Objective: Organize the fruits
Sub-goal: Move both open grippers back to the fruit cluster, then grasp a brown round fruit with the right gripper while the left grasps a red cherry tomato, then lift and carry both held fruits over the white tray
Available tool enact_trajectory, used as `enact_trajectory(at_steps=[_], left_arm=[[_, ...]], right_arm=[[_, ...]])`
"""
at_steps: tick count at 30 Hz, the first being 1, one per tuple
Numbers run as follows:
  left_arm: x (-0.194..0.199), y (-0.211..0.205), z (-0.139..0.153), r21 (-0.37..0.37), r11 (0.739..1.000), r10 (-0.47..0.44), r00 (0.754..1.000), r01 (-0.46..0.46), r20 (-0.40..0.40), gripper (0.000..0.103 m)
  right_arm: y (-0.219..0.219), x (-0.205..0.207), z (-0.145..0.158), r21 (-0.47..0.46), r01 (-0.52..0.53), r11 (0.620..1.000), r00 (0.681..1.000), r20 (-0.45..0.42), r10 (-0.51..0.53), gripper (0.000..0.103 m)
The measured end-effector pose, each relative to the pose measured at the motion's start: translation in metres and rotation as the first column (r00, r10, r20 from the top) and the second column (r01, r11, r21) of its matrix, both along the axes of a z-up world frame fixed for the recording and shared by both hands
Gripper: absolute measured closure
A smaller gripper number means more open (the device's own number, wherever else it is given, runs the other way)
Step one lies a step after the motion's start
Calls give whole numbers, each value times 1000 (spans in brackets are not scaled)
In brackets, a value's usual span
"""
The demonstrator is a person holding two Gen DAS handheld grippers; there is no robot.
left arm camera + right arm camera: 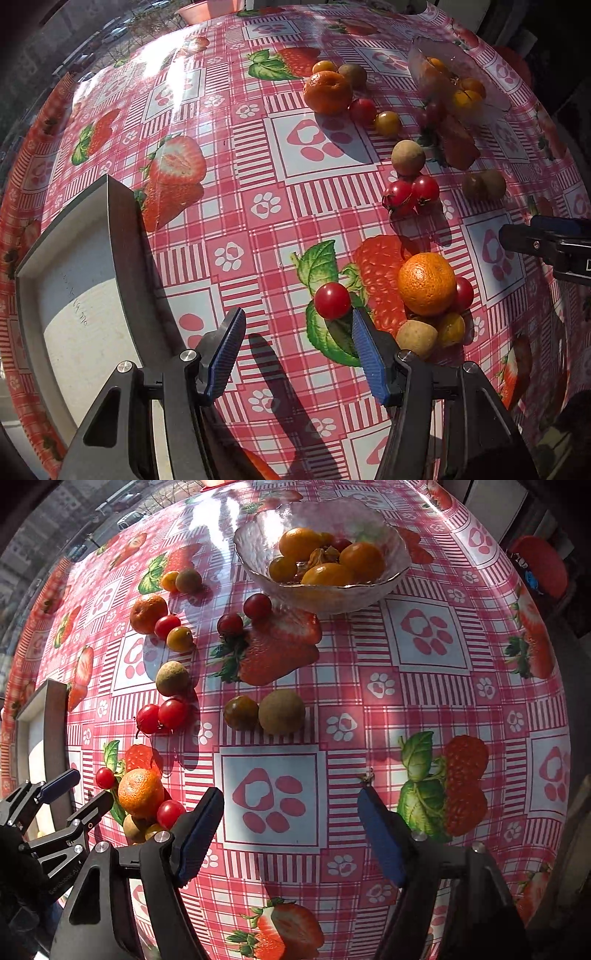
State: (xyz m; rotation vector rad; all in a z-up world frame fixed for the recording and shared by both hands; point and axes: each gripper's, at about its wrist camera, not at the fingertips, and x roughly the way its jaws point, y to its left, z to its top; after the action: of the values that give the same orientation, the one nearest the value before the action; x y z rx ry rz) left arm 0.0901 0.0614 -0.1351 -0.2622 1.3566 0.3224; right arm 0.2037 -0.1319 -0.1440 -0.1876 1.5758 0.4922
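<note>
Loose fruits lie on a strawberry-print tablecloth. In the left wrist view my left gripper (297, 321) is open and empty, with a red cherry tomato (332, 300) just ahead of its right finger. A mandarin (426, 283) with small fruits around it sits to the right. A glass bowl (388, 579) holding orange and yellow fruits stands at the far side. My right gripper (290, 808) is open and empty above bare cloth. A dark tomato (241, 712) and a brown longan (282, 711) lie ahead of it. My left gripper also shows in the right wrist view (79, 790).
A grey rectangular tray (122, 236) sits at the left, next to my left gripper. More tomatoes (160, 715), a second mandarin (148, 613) and longans lie scattered mid-table. A red stool (539, 565) stands beyond the table's right edge.
</note>
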Motion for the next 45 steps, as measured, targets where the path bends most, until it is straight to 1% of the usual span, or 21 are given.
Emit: enact_trajectory(at_steps=[4,9,12,14,16,17,18,19,20,21,22,24,26,29,32,35,37,40,45], left_arm=[[6,-4,-4,10,1000,0,1000,0,1,43],[15,-7,-3,16,1000,12,1000,-12,13,43],[17,-9,-3,18,1000,17,1000,-17,18,43],[24,-8,-1,9,1000,19,1000,-19,22,46],[24,-9,-1,9,1000,16,1000,-16,26,55],[24,-9,-1,6,1000,15,1000,-16,27,56],[24,-9,-1,3,1000,16,999,-16,28,59],[23,-10,0,2,1000,16,999,-16,30,64],[21,-9,1,-2,1000,17,999,-17,30,66],[20,-9,1,-3,1000,17,999,-17,30,69],[19,-8,1,-6,1000,19,999,-19,31,74],[16,-5,2,-20,999,27,999,-26,34,79],[12,0,3,-42,998,44,998,-42,39,79],[7,4,3,-54,997,59,997,-56,43,79],[4,5,3,-52,997,52,998,-49,45,79],[4,4,2,-44,998,41,998,-40,40,79],[2,4,2,-43,998,37,999,-35,35,79],[3,4,3,-71,996,53,998,-50,35,79],[-8,2,7,-82,995,56,997,-52,43,79]], right_arm=[[3,12,-10,2,-9,1000,1000,12,9,34],[19,24,-17,6,-56,998,997,48,55,35],[27,30,-16,32,-81,996,995,68,79,36],[33,33,-15,60,-101,993,992,79,96,39],[41,36,-12,93,-125,988,989,86,117,55],[46,35,-10,101,-138,985,988,88,130,59],[51,35,-8,110,-154,982,985,90,144,68],[55,32,-5,109,-169,980,983,96,158,69],[58,31,-4,108,-183,977,980,101,172,73],[60,29,-3,111,-192,975,978,98,182,73],[62,28,-3,113,-196,974,978,99,185,73],[60,24,-2,120,-187,975,980,90,177,73],[52,25,0,137,-157,978,986,74,148,73],[29,18,1,154,-103,983,994,53,96,73],[7,11,5,171,-49,984,999,19,47,73],[-4,-1,7,179,-22,984,1000,-6,24,73],[-8,-9,6,182,-11,983,1000,-24,16,73],[-13,-19,7,187,9,982,999,-44,-1,73],[-14,-30,14,201,37,979,998,-66,-24,73]])
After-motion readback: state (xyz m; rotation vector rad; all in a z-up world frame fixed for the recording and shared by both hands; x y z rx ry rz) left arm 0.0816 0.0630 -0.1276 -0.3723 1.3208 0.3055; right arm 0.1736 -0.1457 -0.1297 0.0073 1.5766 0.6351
